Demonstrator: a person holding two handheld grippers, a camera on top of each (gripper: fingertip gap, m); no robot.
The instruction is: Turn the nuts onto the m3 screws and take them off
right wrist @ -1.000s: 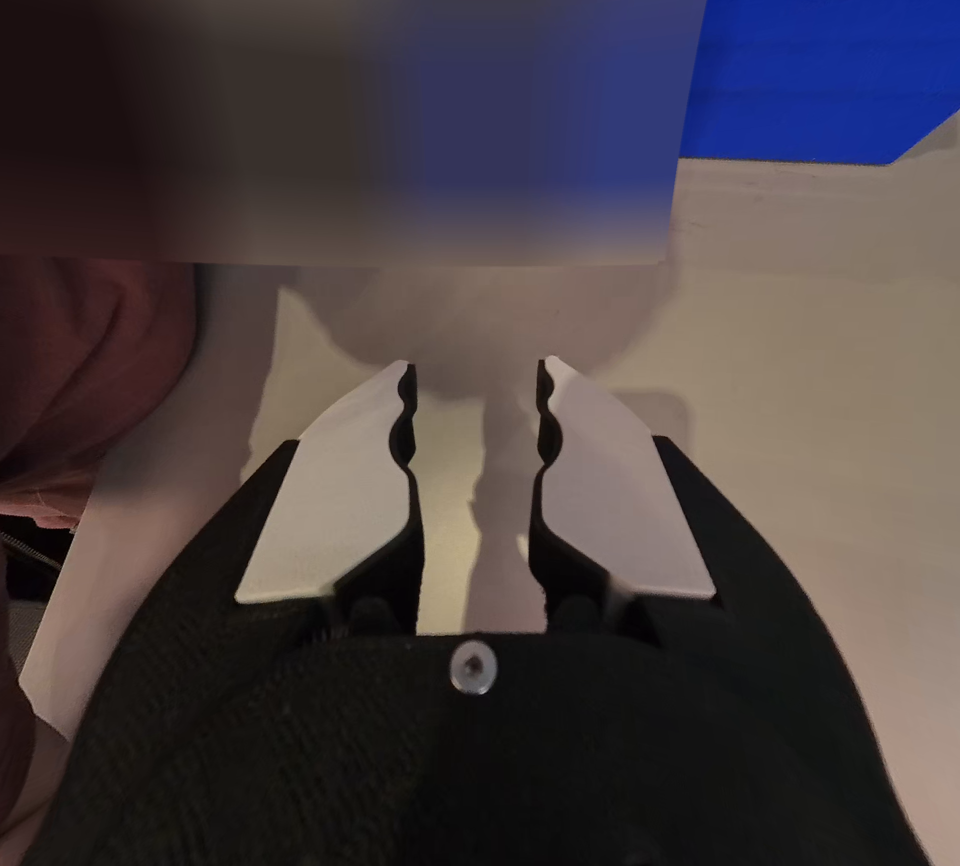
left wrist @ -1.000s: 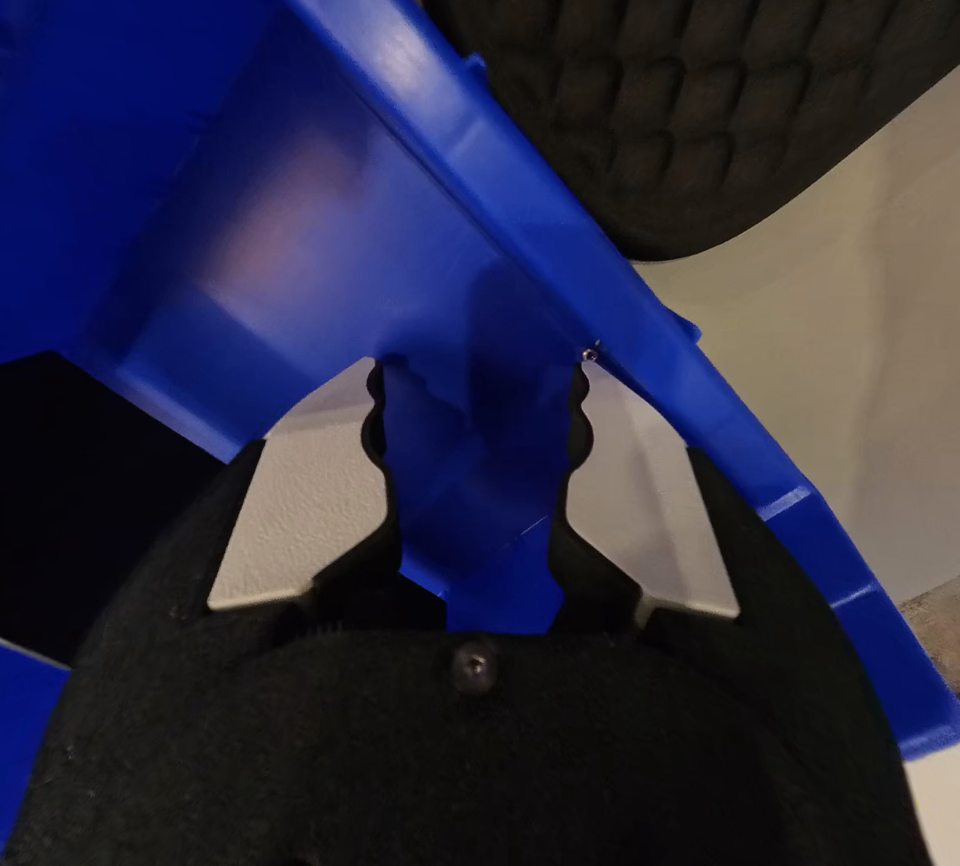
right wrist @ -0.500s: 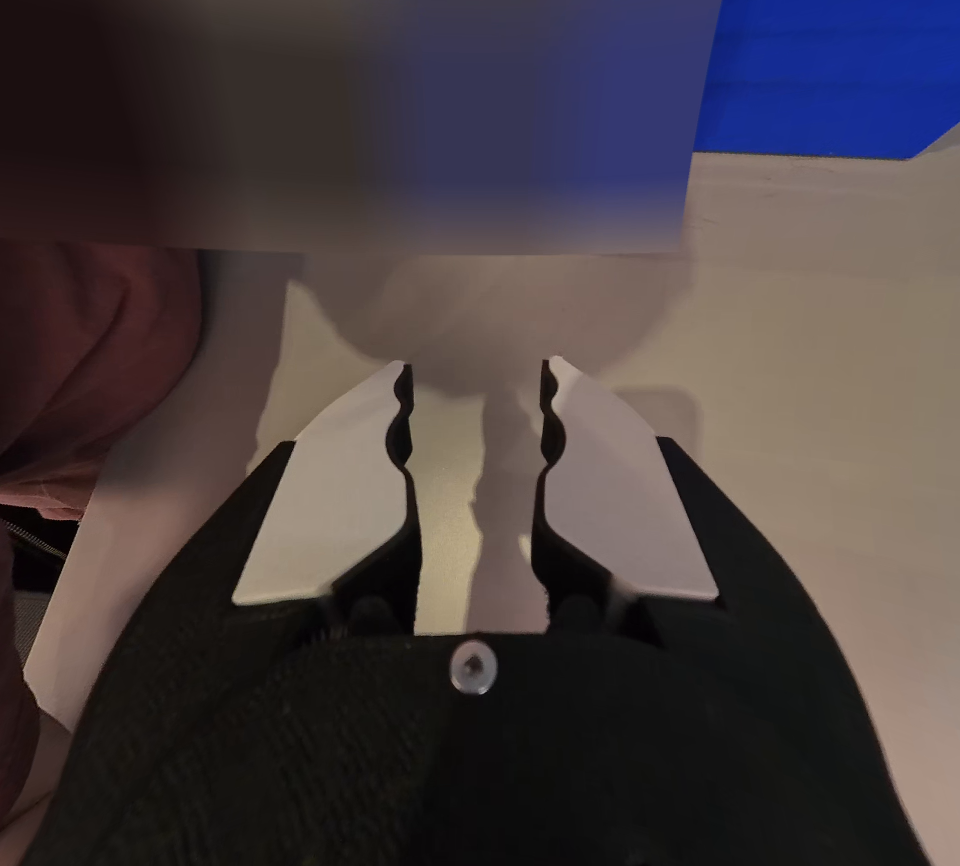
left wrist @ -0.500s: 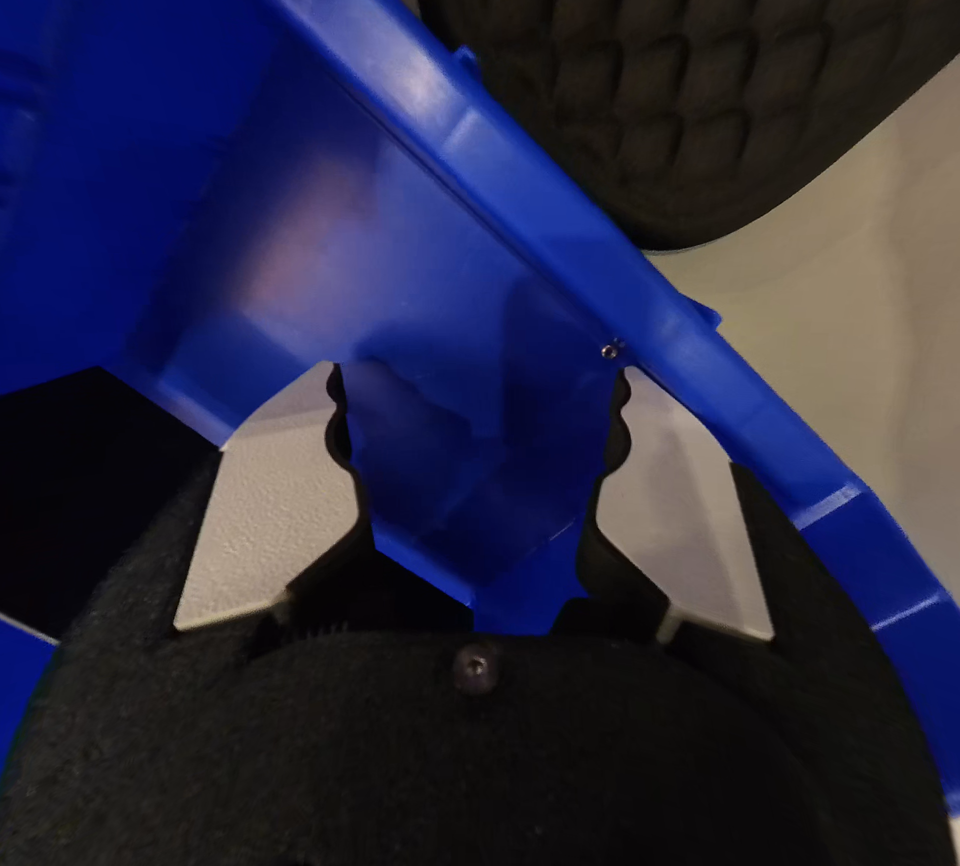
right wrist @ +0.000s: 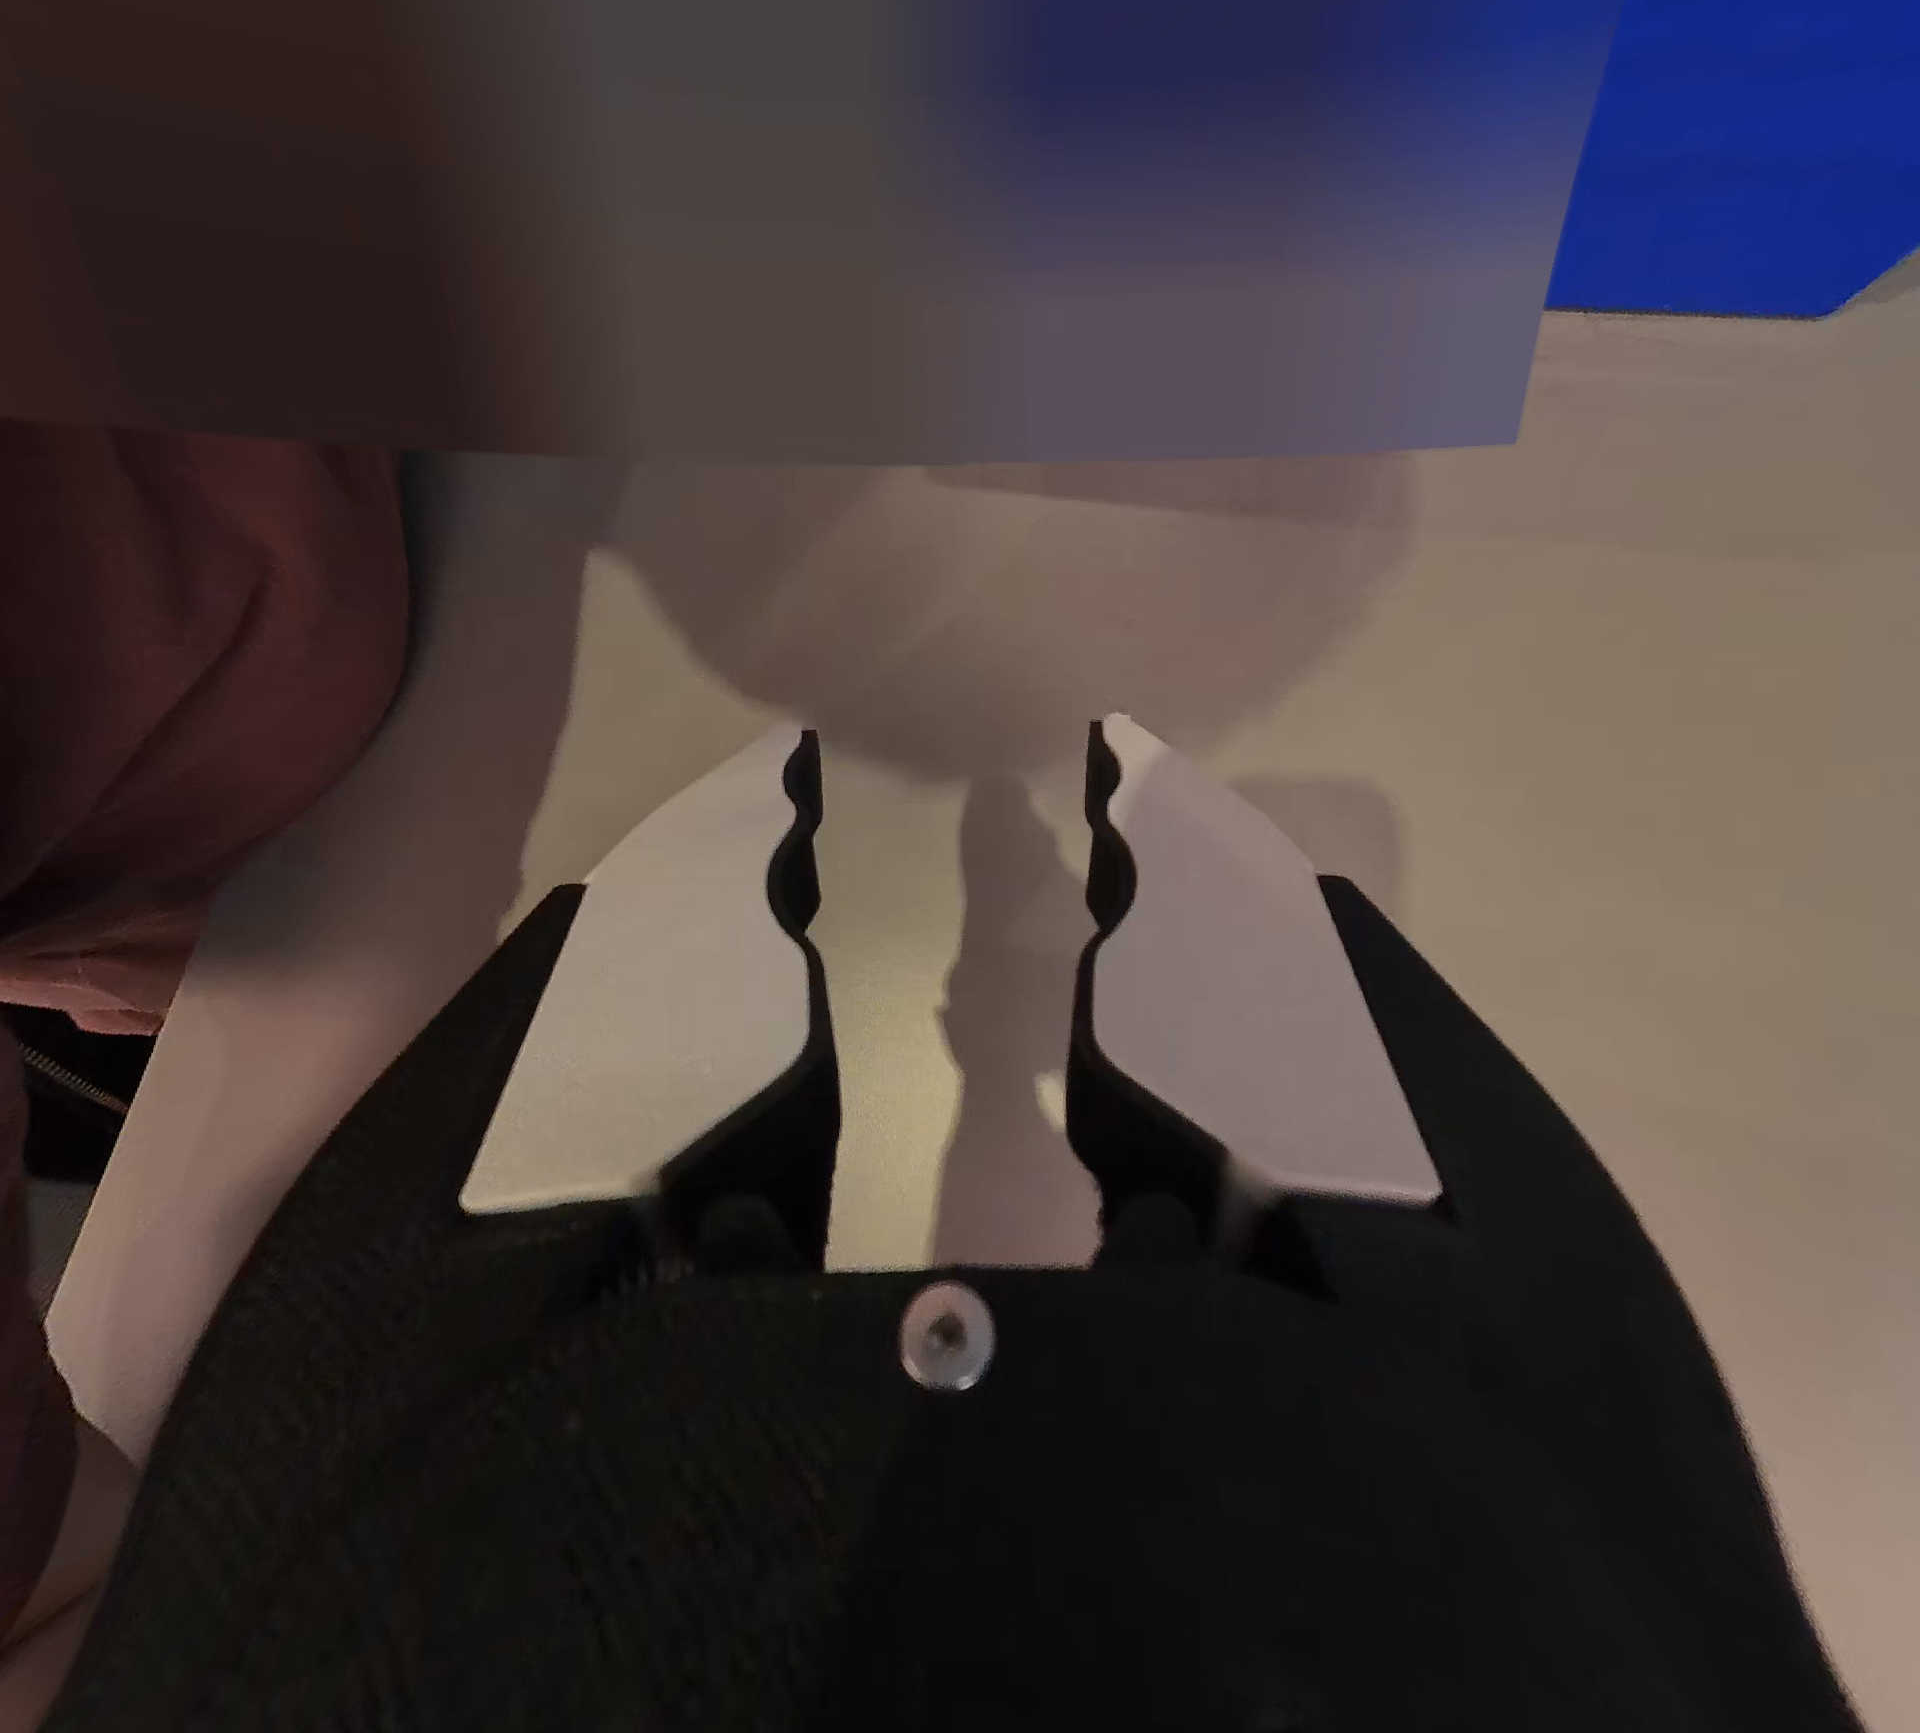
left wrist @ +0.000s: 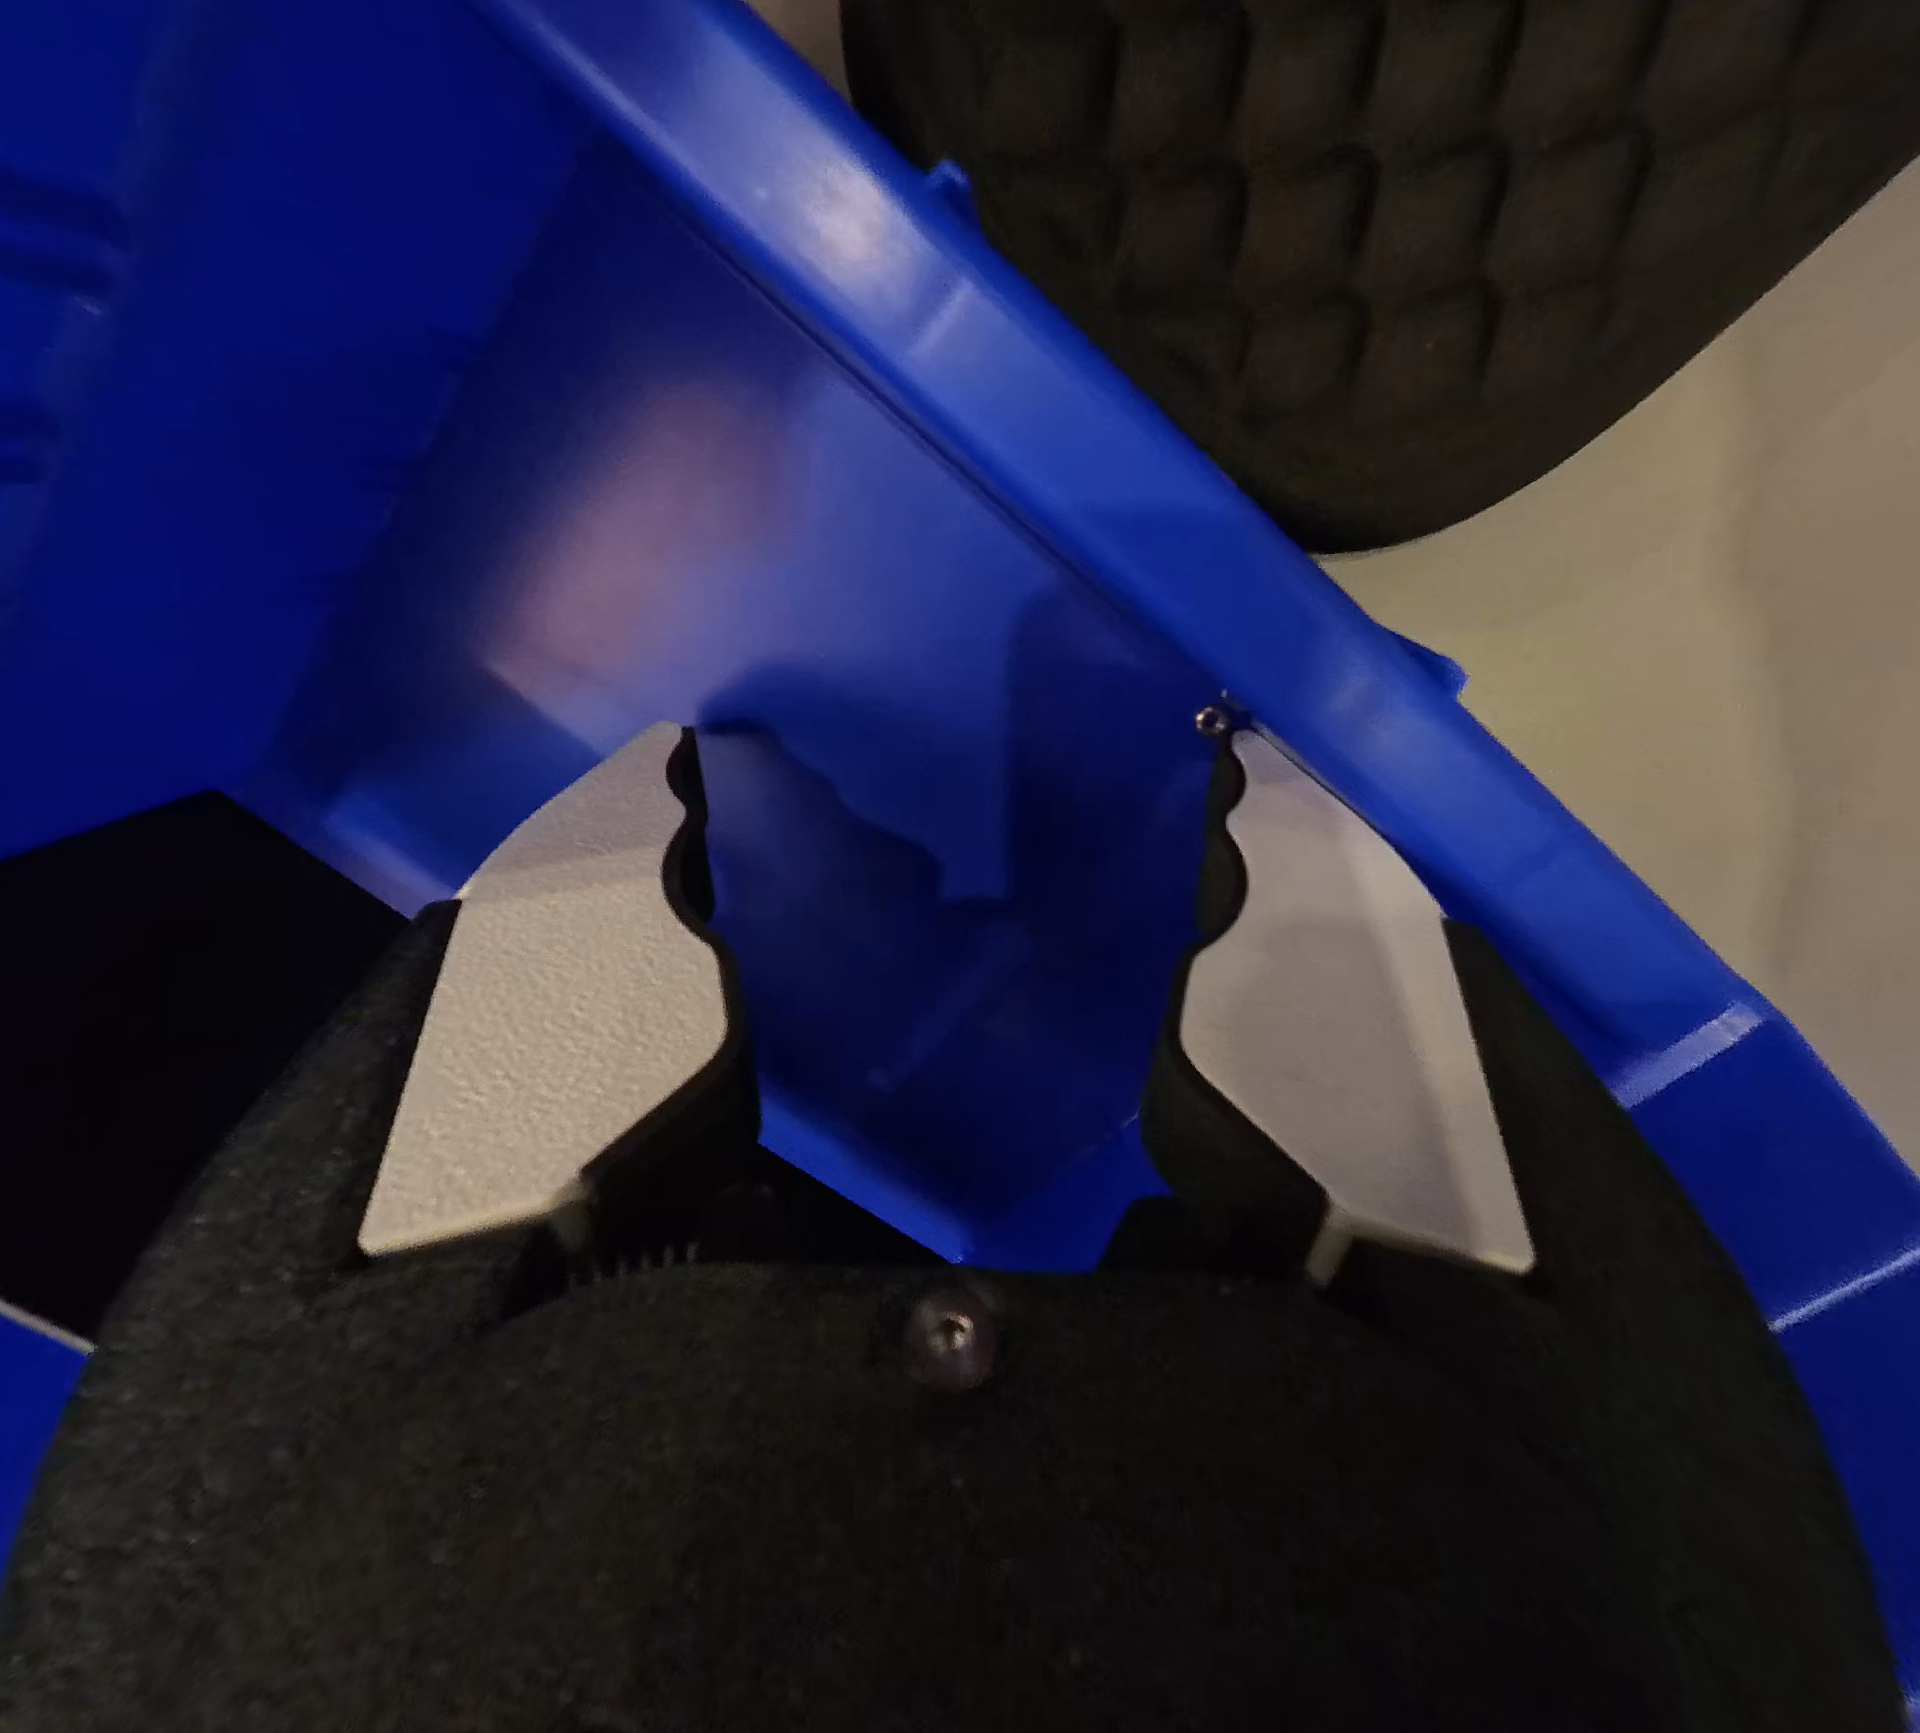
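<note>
Left gripper, jaws wide apart w/ nothing held, is reaching into blue bin toward tiny nut at its side wall; next needs precise pinch; right gripper is idling open.

In the left wrist view, a tiny metallic speck sits at the tip of the right-hand finger against the wall of the blue bin; it is too small to tell nut from screw. The bin runs off the left, top and right edges, and its floor is partly hidden behind the left gripper. The black textured pad is cut by the top and right edges.

In the right wrist view, a blurred patch covers the upper frame, hiding most of the blue bin. A dark red sleeve is cut by the left edge.
</note>
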